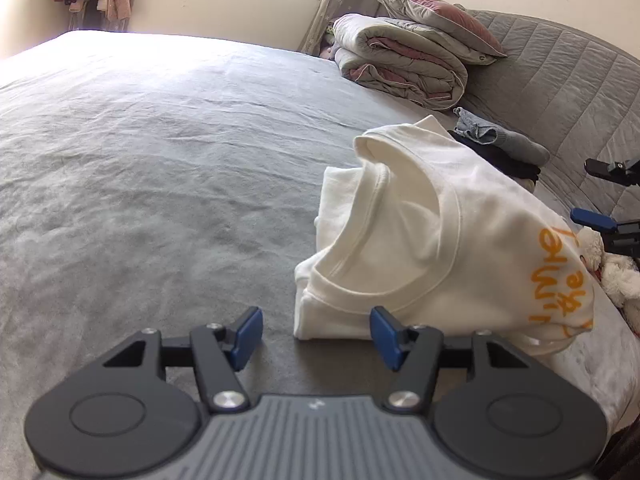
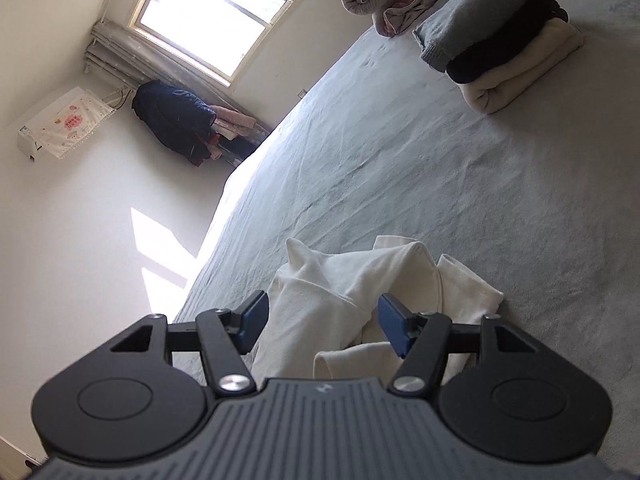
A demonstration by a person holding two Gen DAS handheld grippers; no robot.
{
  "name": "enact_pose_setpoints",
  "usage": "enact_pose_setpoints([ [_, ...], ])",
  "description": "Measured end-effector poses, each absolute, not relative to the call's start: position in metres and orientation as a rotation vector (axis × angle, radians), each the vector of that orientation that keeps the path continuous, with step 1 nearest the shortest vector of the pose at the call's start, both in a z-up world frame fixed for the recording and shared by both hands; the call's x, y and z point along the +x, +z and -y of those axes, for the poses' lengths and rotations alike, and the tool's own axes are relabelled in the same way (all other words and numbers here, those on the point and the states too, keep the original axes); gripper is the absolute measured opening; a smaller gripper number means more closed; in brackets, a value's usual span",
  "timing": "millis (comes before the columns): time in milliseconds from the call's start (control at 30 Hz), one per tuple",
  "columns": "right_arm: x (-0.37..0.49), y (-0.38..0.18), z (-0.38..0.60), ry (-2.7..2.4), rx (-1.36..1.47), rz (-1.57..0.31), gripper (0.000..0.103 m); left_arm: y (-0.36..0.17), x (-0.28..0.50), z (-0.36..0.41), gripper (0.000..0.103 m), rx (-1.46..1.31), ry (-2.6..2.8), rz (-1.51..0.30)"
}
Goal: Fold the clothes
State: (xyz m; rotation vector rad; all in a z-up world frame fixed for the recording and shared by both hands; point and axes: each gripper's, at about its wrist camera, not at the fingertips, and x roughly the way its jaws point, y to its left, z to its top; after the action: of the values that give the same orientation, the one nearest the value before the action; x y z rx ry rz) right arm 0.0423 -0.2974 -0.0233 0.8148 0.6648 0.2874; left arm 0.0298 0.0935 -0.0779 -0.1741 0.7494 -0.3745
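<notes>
A white T-shirt (image 1: 432,240) with orange lettering lies folded and humped on the grey bed sheet (image 1: 160,160), collar facing the left wrist camera. My left gripper (image 1: 316,338) stands open just in front of its near corner, not holding it. In the right wrist view the same white T-shirt (image 2: 344,296) bunches up between and beyond the open fingers of my right gripper (image 2: 324,328); the blue pads are wide apart and clamp nothing. The right gripper's blue-tipped fingers (image 1: 592,218) show at the right edge of the left wrist view.
A stack of folded clothes (image 2: 500,40), grey on black on cream, sits farther up the bed. A rolled quilt (image 1: 404,60) and pillow (image 1: 436,20) lie by the grey quilted headboard (image 1: 560,80). A white plush toy (image 1: 616,276) sits at the right. Coats (image 2: 172,120) hang under the window.
</notes>
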Motion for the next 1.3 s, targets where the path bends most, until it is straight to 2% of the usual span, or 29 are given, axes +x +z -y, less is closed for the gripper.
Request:
enact_pose_setpoints([
  [33,0.046,-0.024,0.296,0.26,0.793,-0.663,0.065,-0.079,0.032,-0.092,0.059,-0.183,-0.37,-0.756],
  [167,0.065,-0.036,0.284,0.223,0.733,-0.689,0.065,-0.081,0.038,-0.086,0.046,-0.203,-0.364,-0.769],
  [200,0.071,-0.04,0.28,0.226,0.722,-0.701,0.065,-0.081,0.04,-0.084,0.04,-0.204,-0.36,-0.774],
  [333,0.093,-0.056,0.262,0.236,0.68,-0.748,0.065,-0.081,0.046,-0.078,0.027,-0.196,-0.34,-0.784],
  [400,0.104,-0.064,0.253,0.241,0.659,-0.772,0.065,-0.08,0.048,-0.076,0.016,-0.192,-0.321,-0.784],
  [467,0.113,-0.073,0.249,0.237,0.67,-0.785,0.061,-0.079,0.051,-0.077,0.013,-0.209,-0.305,-0.786],
  [500,0.116,-0.077,0.249,0.236,0.691,-0.783,0.059,-0.078,0.054,-0.077,0.012,-0.221,-0.294,-0.785],
  [567,0.121,-0.084,0.251,0.24,0.74,-0.77,0.032,-0.074,0.057,-0.077,0.011,-0.23,-0.269,-0.767],
  [600,0.122,-0.085,0.252,0.239,0.762,-0.755,0.027,-0.072,0.058,-0.076,0.01,-0.234,-0.256,-0.758],
  [633,0.122,-0.084,0.252,0.241,0.78,-0.729,0.017,-0.069,0.059,-0.076,0.01,-0.237,-0.243,-0.741],
  [667,0.121,-0.082,0.251,0.241,0.781,-0.702,0.013,-0.064,0.06,-0.075,0.01,-0.226,-0.227,-0.717],
  [1033,0.098,-0.038,0.268,0.084,0.636,-0.378,0.01,-0.001,0.103,-0.053,0.009,-0.111,-0.158,-0.511],
  [1300,0.076,-0.015,0.302,-0.114,0.501,-0.137,0.01,0.034,0.156,-0.001,0.009,-0.062,-0.19,-0.418],
])
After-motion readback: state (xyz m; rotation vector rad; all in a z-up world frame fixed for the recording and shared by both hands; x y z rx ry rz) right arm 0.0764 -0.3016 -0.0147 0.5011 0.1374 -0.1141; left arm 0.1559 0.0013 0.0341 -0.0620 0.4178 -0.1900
